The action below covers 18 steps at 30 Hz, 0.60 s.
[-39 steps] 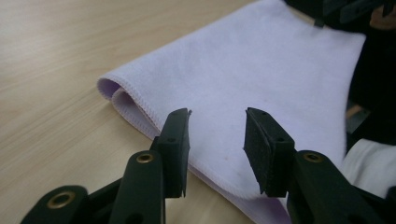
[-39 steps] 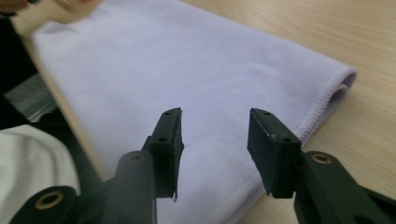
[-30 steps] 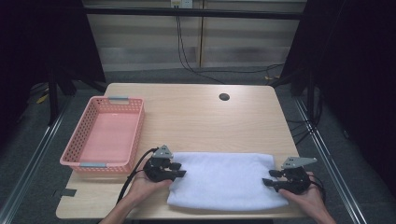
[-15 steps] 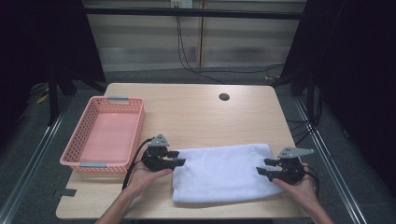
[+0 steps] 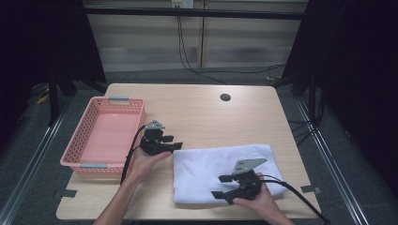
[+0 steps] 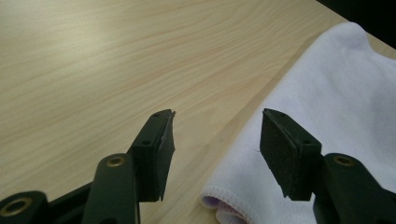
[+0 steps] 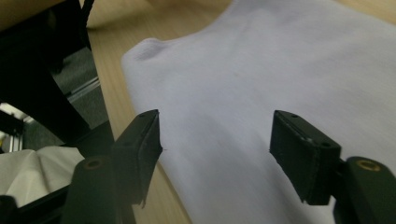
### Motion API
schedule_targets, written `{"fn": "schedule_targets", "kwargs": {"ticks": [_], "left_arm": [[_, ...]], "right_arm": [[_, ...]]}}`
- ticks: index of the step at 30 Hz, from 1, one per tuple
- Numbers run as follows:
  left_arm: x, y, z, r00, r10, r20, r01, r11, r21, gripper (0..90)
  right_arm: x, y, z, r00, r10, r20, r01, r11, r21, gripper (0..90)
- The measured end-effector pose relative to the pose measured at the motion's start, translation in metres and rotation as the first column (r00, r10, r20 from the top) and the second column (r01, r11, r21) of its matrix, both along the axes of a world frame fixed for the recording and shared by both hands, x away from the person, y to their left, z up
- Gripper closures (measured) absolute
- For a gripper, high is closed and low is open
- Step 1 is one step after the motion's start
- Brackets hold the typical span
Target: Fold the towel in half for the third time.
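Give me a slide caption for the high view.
Both open grippers, left and right, hover by a folded white towel beside a pink basket.

Soft white cloth towel (image 5: pixel 220 168); matt wood table (image 5: pixel 197 105).

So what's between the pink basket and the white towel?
In the high view, the left claw and its hand sit between the pink plastic basket and folded white towel.

**Towel let go, both grippers pulled off**

Your left gripper (image 5: pixel 177 146) backs off the white towel (image 5: pixel 213 164), jaws opening with nothing between them. Your right gripper (image 5: pixel 219 186) swings left over the towel's near edge, jaws opening too. The towel now lies narrower, folded.
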<state>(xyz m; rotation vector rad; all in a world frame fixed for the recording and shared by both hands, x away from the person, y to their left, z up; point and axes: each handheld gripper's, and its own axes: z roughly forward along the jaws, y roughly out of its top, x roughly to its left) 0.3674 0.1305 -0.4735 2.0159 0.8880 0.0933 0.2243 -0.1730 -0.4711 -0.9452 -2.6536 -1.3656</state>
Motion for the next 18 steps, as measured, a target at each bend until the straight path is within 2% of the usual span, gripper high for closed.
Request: {"fn": "schedule_targets", "kwargs": {"ticks": [2, 4, 5, 6, 8, 10, 12, 16, 17, 18], "left_arm": [[0.0, 0.0, -0.003, 1.0, -0.005, -0.003, 0.005, 0.9996, 0.026, 44.4], [-0.001, 0.001, -0.003, 1.0, 0.002, -0.007, -0.001, 0.9997, 0.024, 43.9], [-0.001, 0.002, -0.003, 1.0, 0.004, -0.007, -0.004, 0.9997, 0.022, 43.7], [-0.001, 0.002, -0.002, 1.0, 0.006, -0.003, -0.006, 0.9998, 0.017, 43.5], [0.0, 0.005, -0.001, 1.0, 0.006, -0.005, -0.006, 0.9998, 0.018, 43.3], [0.001, 0.007, -0.003, 0.9998, 0.017, -0.014, -0.017, 0.9998, 0.01, 42.9], [0.002, 0.009, -0.005, 0.9995, 0.028, -0.016, -0.028, 0.9994, 0.019, 42.5], [0.004, 0.011, -0.008, 0.9988, 0.04, -0.029, -0.039, 0.9989, 0.026, 41.9], [0.004, 0.011, -0.009, 0.9986, 0.042, -0.031, -0.041, 0.9986, 0.034, 41.5], [0.004, 0.01, -0.011, 0.9981, 0.049, -0.038, -0.048, 0.9982, 0.037, 41.1]], "right_arm": [[0.001, 0.024, -0.002, 0.9978, 0.067, -0.005, -0.067, 0.998, 0.0, 31.8], [0.0, 0.044, -0.004, 0.9953, 0.097, 0.006, -0.097, 0.995, -0.028, 31.3], [0.0, 0.056, -0.006, 0.9926, 0.12, 0.021, -0.118, 0.991, -0.062, 30.0], [0.001, 0.061, -0.007, 0.9926, 0.119, 0.023, -0.118, 0.991, -0.069, 30.2], [0.007, 0.069, -0.007, 0.9922, 0.124, 0.016, -0.123, 0.991, -0.044, 30.5], [0.011, 0.074, -0.012, 0.9912, 0.132, 0.01, -0.131, 0.99, -0.06, 30.3], [0.011, 0.077, -0.018, 0.9908, 0.135, 0.008, -0.134, 0.988, -0.082, 30.0], [0.009, 0.079, -0.021, 0.9885, 0.15, 0.02, -0.148, 0.985, -0.092, 27.6], [0.008, 0.079, -0.023, 0.9874, 0.156, 0.028, -0.152, 0.983, -0.107, 27.7], [0.005, 0.08, -0.025, 0.986, 0.158, 0.055, -0.151, 0.982, -0.116, 27.7]]}}
